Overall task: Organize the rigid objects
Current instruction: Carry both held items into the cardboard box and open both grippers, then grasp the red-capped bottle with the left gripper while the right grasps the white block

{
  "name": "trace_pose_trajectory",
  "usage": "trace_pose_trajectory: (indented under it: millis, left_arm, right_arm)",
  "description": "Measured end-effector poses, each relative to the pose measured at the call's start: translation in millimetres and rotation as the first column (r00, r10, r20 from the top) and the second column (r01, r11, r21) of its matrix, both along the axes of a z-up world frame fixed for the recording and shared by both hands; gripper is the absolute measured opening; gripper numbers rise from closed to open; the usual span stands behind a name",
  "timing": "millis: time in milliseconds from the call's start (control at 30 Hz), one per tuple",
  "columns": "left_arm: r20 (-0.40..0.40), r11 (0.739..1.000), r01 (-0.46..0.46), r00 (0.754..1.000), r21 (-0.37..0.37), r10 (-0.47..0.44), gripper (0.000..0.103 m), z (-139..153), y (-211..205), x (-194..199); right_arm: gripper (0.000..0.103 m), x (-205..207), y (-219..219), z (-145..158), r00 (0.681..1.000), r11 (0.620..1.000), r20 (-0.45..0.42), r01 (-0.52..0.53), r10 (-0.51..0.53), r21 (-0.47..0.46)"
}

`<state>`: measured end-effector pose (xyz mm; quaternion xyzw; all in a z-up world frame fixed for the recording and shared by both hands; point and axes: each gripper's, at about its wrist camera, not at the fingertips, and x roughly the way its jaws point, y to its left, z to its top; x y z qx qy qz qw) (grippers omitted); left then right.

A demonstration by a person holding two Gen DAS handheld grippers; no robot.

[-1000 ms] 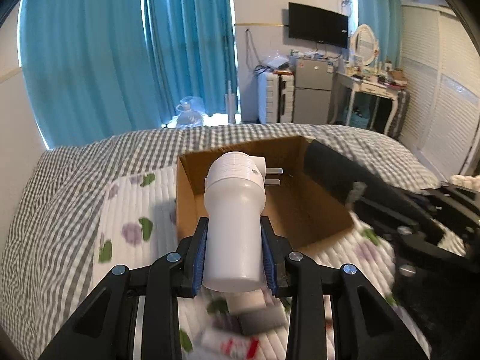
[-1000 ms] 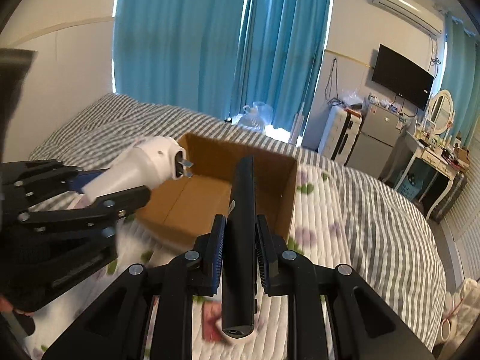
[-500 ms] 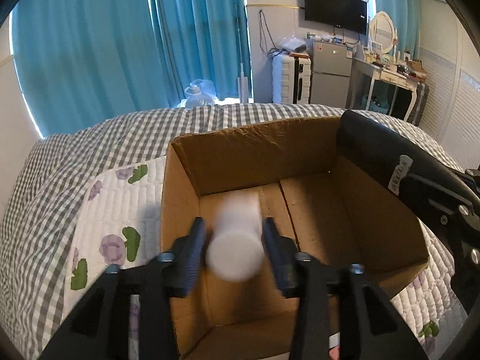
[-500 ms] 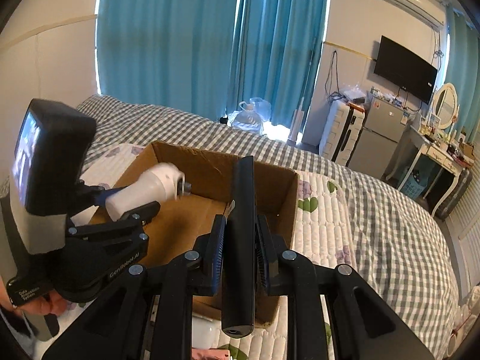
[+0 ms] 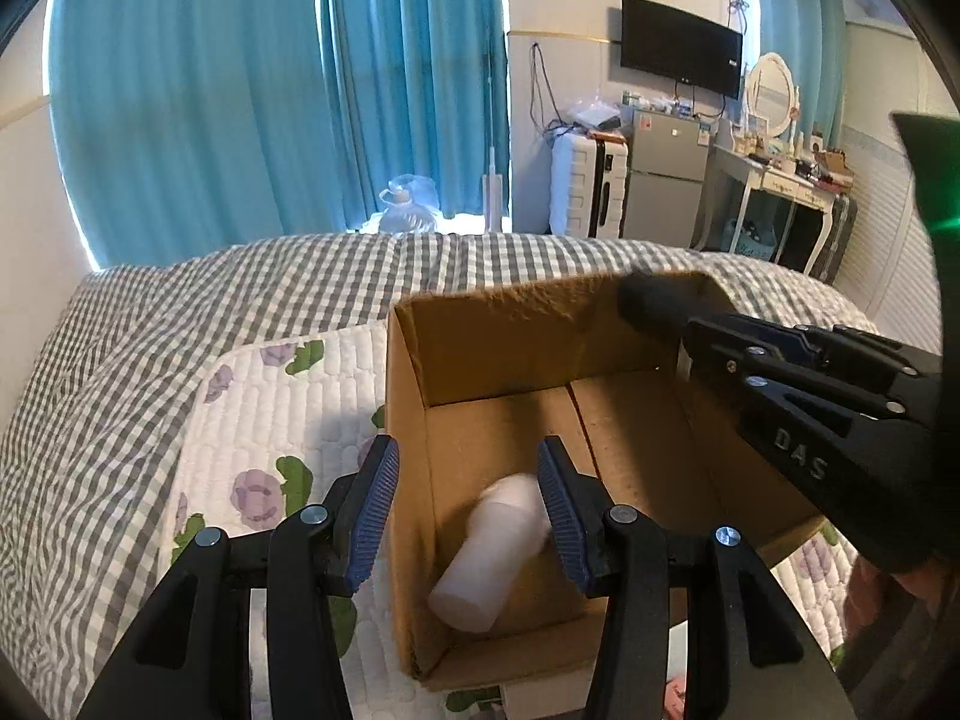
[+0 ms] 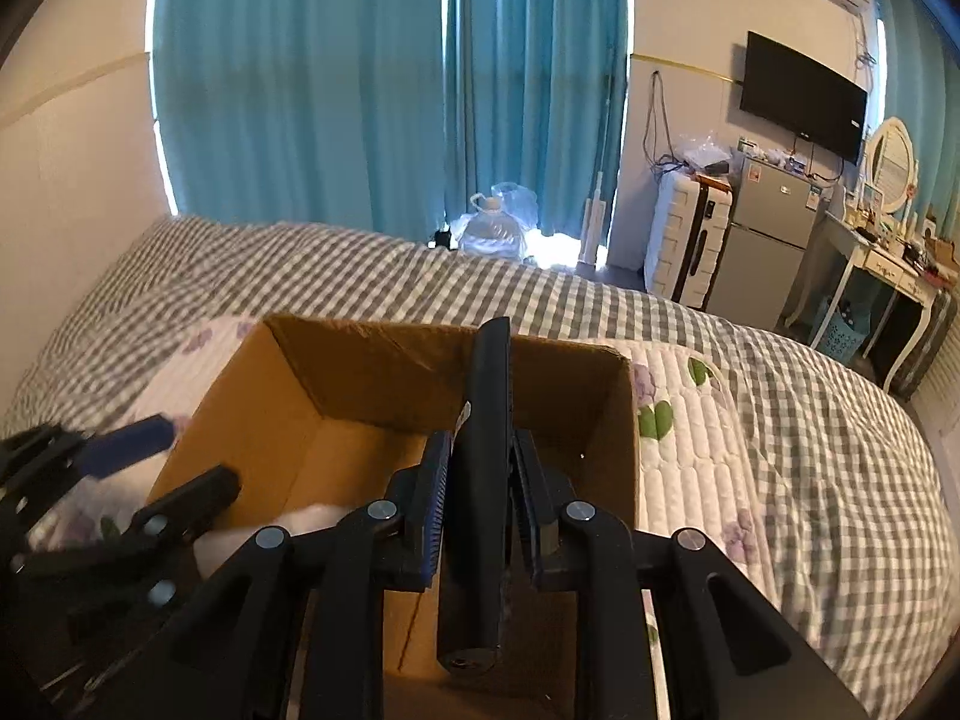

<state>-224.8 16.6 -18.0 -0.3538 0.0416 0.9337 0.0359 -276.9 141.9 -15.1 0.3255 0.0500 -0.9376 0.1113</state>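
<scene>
Left wrist view shows us a brown box (image 5: 510,372) sitting on the bed (image 5: 180,324). A white plug (image 5: 489,552) lies on its side on the floor of the box, close to the near left corner. It looks a bit blurry. Our left gripper (image 5: 468,510) hangs right above the box. Its jaws are wide apart and hold nothing. The plug shows in the gap between them, but they do not touch it. One blue pad (image 5: 375,516) is over the left wall of the box.

Our right gripper (image 6: 477,492) is over the right half of the box (image 6: 300,384). Its jaws are squeezed tight on a long black stick (image 6: 483,480). We cannot tell what the stick really is. It points toward the far wall of the box, and its far tip reaches up to the rim there. In the left wrist view the same stick (image 5: 651,303) pokes in from the right side of the box, with our right gripper (image 5: 708,348) behind it.

A white quilt with purple flowers (image 5: 282,420) lies under the box. Past the box, a clear water jug (image 6: 492,228) stands on the floor in front of the blue curtains (image 6: 384,84).
</scene>
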Motion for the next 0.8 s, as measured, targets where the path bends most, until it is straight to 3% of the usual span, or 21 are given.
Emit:
trace_pose_trajectory:
  millis: [33, 67, 133, 267, 433, 467, 633, 800]
  left_arm:
    - [-0.007, 1.000, 0.004, 1.000, 0.002, -0.004, 0.051, 5, 0, 5]
    - [-0.014, 1.000, 0.004, 1.000, 0.002, -0.004, 0.051, 10, -1, 9]
    - [-0.031, 1.000, 0.001, 1.000, -0.002, -0.001, 0.051, 22, -2, 21]
    - [-0.064, 1.000, -0.010, 0.998, -0.010, 0.010, 0.065, 44, -8, 49]
    - [-0.099, 0.999, -0.029, 0.995, -0.021, 0.027, 0.099, 60, -12, 95]
    - [-0.103, 0.999, -0.031, 0.994, -0.029, 0.028, 0.101, 60, -11, 102]
    - [-0.064, 0.998, -0.037, 0.997, -0.055, 0.034, 0.103, 41, -14, 132]
    - [0.000, 0.997, -0.062, 0.998, -0.046, 0.062, 0.103, 5, -22, 145]
  right_arm:
    - [0.024, 2, 0, 2, 1.000, 1.000, -0.004, 0.005, -0.005, 0.003]
    - [0.039, 6, 0, 4, 1.000, 1.000, -0.008, 0.010, -0.010, 0.004]
    - [0.056, 18, 5, 13, 1.000, 1.000, -0.023, 0.018, -0.018, -0.005]
    - [0.057, 50, 16, 39, 0.999, 1.000, -0.037, 0.026, -0.025, 0.015]
    - [0.068, 105, 29, 70, 0.998, 0.998, -0.052, 0.039, -0.036, 0.051]
    - [0.070, 116, 31, 73, 0.998, 0.998, -0.055, 0.039, -0.036, 0.053]
    - [0.087, 162, 37, 75, 0.998, 0.998, -0.048, 0.030, -0.028, 0.052]
    - [0.091, 183, 40, 41, 1.000, 0.995, -0.014, 0.026, -0.025, 0.100]
